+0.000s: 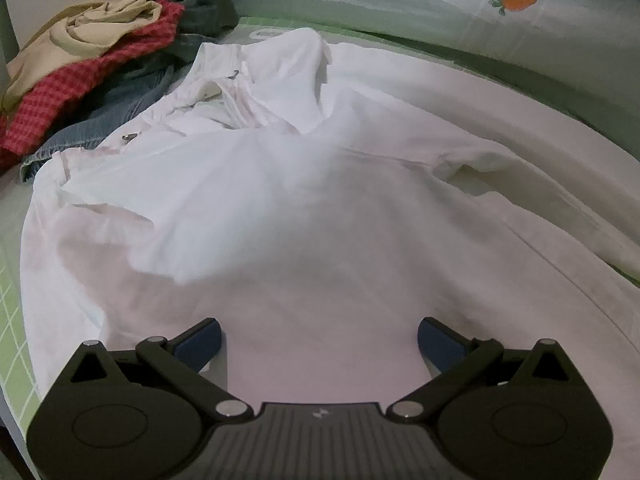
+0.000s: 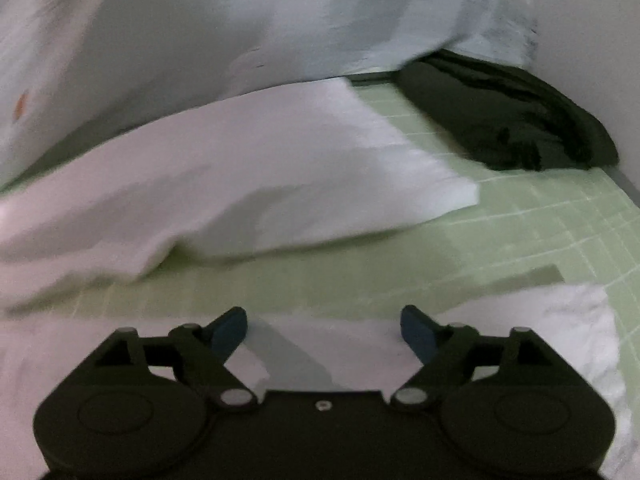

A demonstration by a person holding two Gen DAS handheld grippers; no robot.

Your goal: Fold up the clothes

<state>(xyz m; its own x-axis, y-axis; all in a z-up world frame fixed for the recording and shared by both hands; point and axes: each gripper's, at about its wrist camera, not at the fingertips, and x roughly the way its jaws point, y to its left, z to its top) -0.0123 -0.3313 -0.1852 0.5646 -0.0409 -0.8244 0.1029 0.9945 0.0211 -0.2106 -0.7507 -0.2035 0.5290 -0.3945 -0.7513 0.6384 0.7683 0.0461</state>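
Two black claws with blue pads were mine, and both stood wide apart with nothing between the pads. My left gripper [image 1: 319, 340] hung over the lower body of one white cotton shirt [image 1: 280, 208], its fingers clear of the cloth. My right gripper [image 2: 324, 330] gaped just as wide above a flat white edge of the same garment, gripping none of it.

One shirt was the thing to fold. It lay spread across the pale green bedsheet with a white grid pattern [image 2: 520, 216], filling most of the left view. Its collar end was bunched and rumpled toward the far side, with two small metal fasteners showing there, and one fold of cloth was turned over on the left side. The body looked smooth near my left claw. One long sleeve [image 2: 280, 176] ran out flat to the right, its cuff end square on the sheet; in the right view that picture was blurred, so finer creases I could not make out.

Beyond the collar sat one heap of unfolded clothes [image 1: 100, 72]: I counted a beige piece, a red checked piece, a blue denim piece and a dark green one. One dark folded garment [image 2: 508, 120] rested at the far right corner. One pale pillow with a carrot print [image 1: 440, 0] lay along the back.
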